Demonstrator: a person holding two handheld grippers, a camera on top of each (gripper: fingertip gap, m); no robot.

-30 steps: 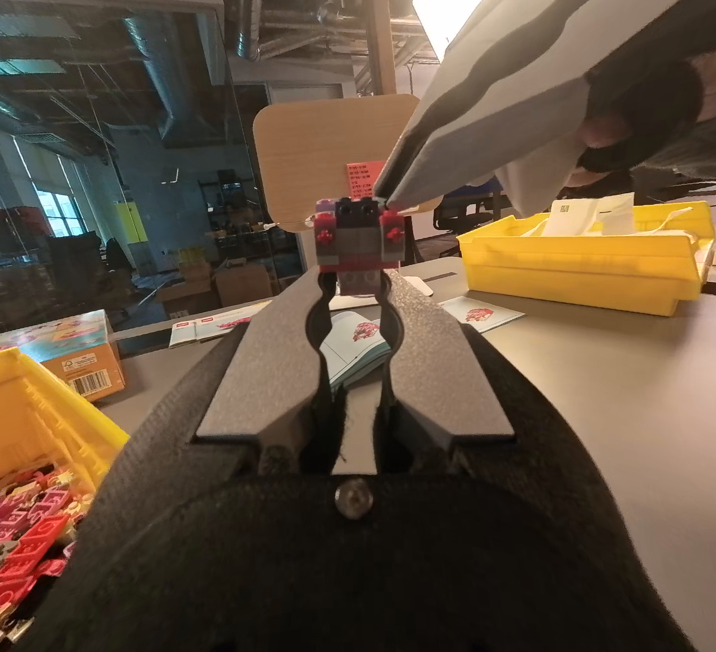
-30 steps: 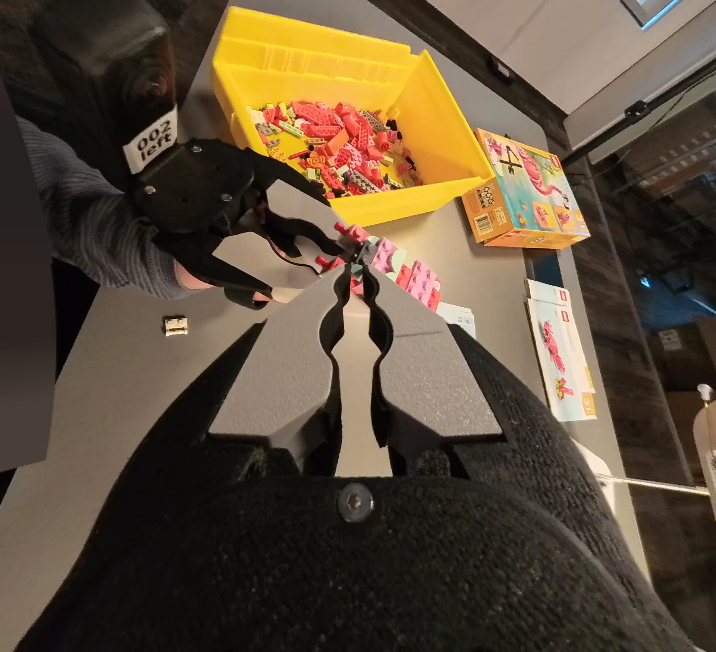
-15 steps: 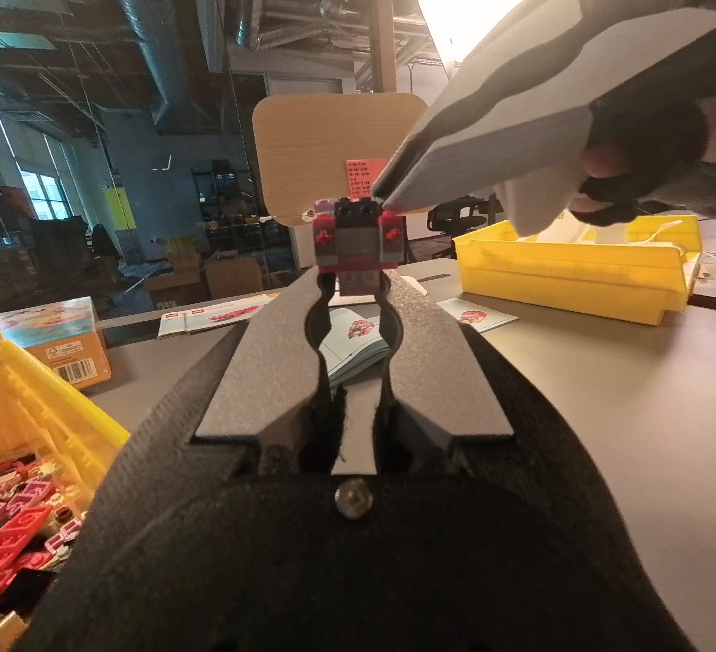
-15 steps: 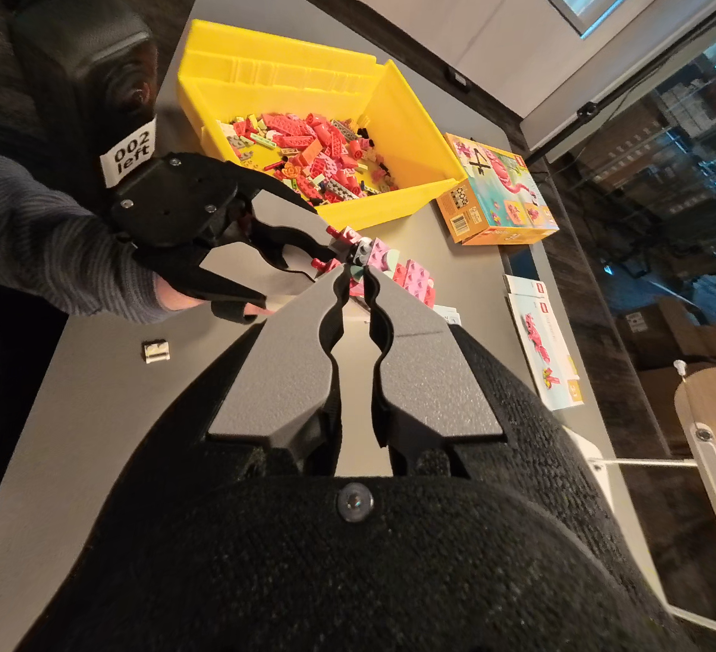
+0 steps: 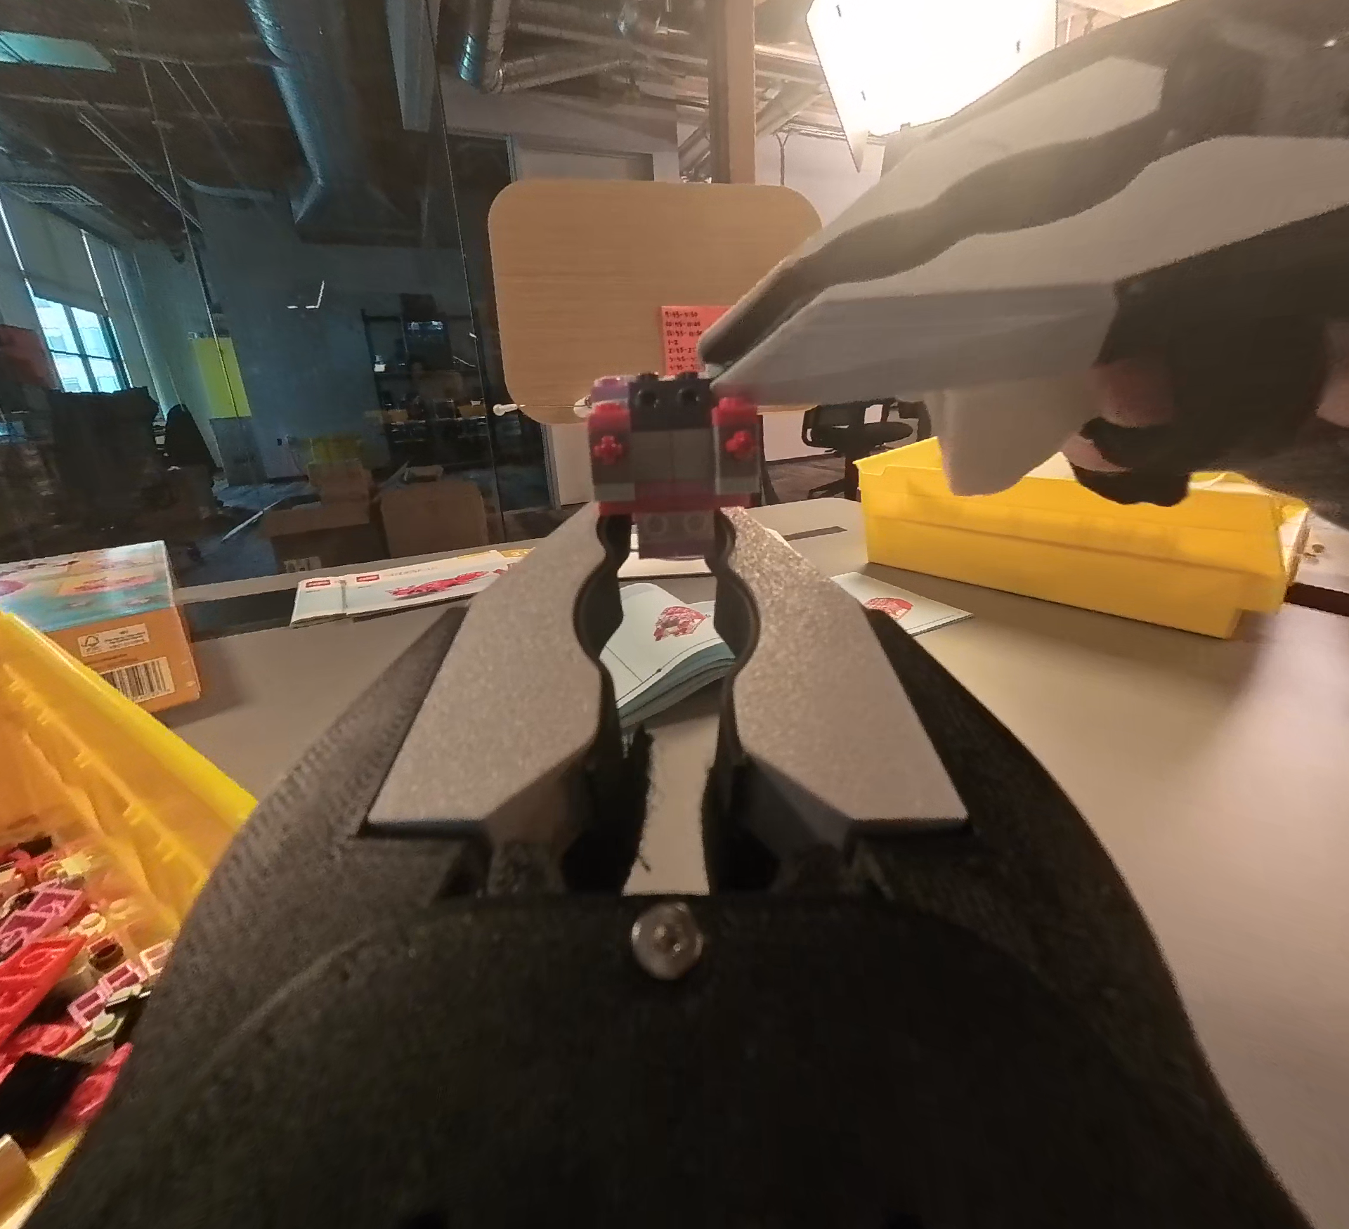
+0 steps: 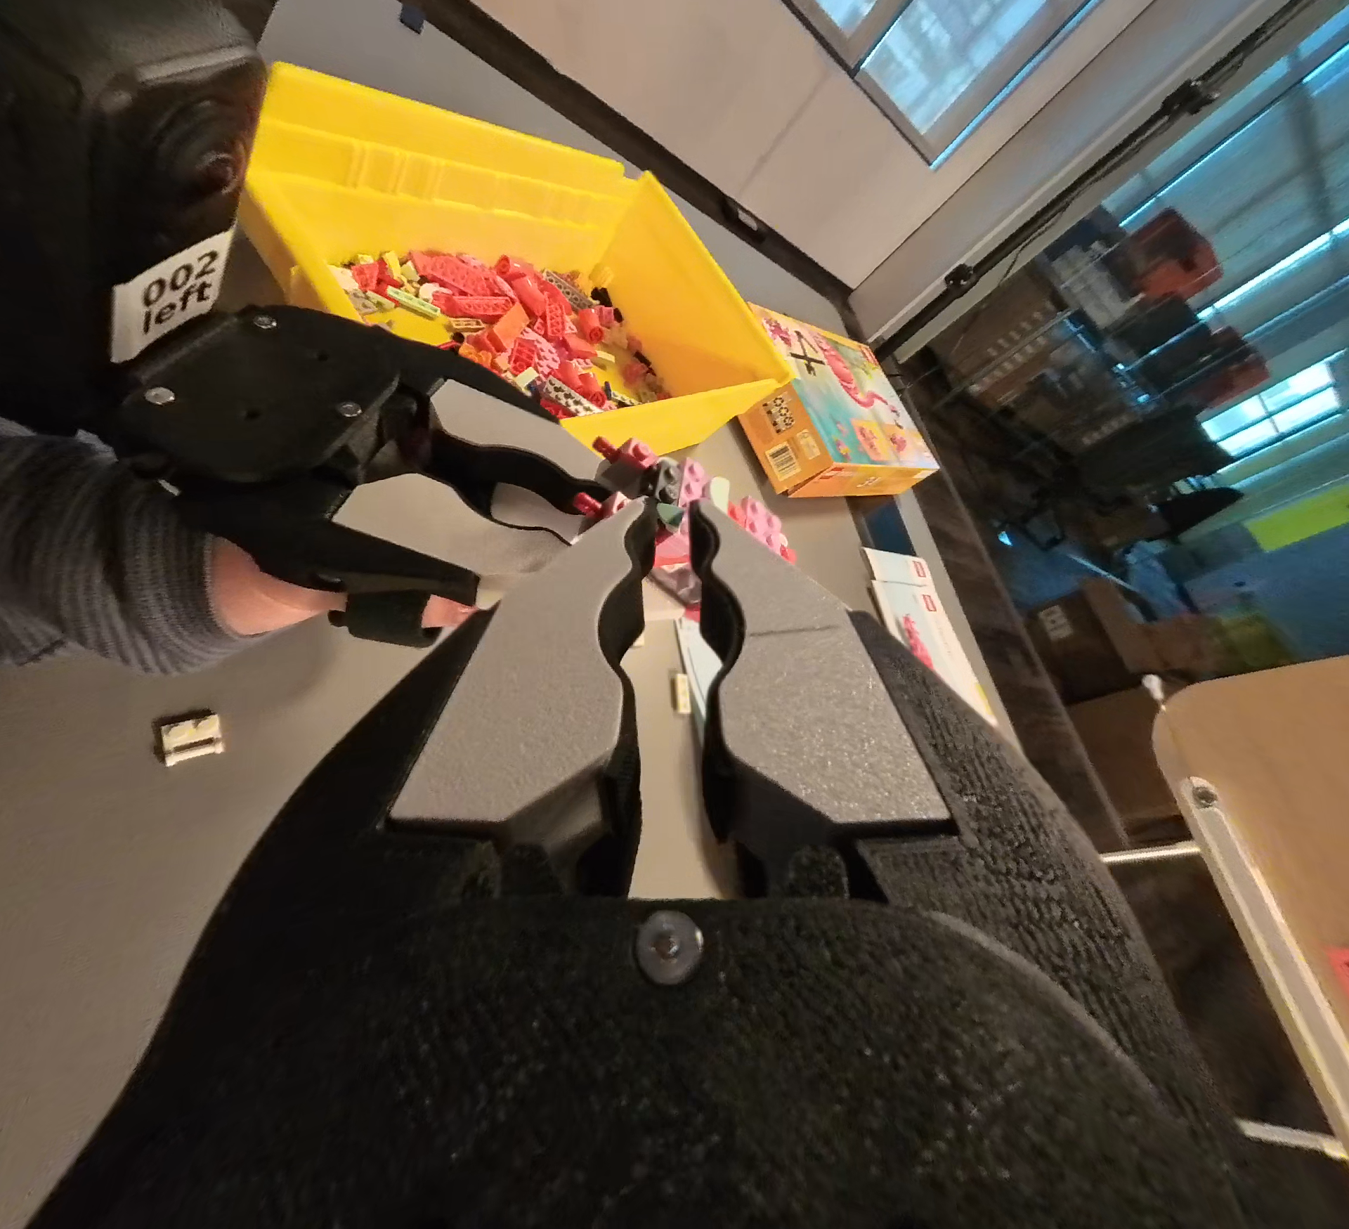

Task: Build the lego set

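The left gripper (image 5: 673, 522) is clamped on a small brick model (image 5: 675, 460) of red, grey, black and purple pieces, its 2 fingers pressing the purple base and holding it upright above the grey table (image 5: 1095, 792). The right gripper (image 6: 668, 515) comes in from the upper right with its jaws nearly shut, the tips at the model's top right corner; whether they pinch a piece there cannot be told. Since a second ago the left grip has not changed and the model sits the same way, while the right gripper's tips have stayed at that corner as its body has swung a little.

Around them: a yellow bin (image 6: 679, 289) of loose red and pink bricks beside the left gripper, an orange and teal box (image 6: 839, 420) past it, open instruction booklets (image 5: 671, 654) under the model, a second yellow bin (image 5: 1058, 551) to the right, and 1 small pale brick (image 6: 188, 740) alone on the table.
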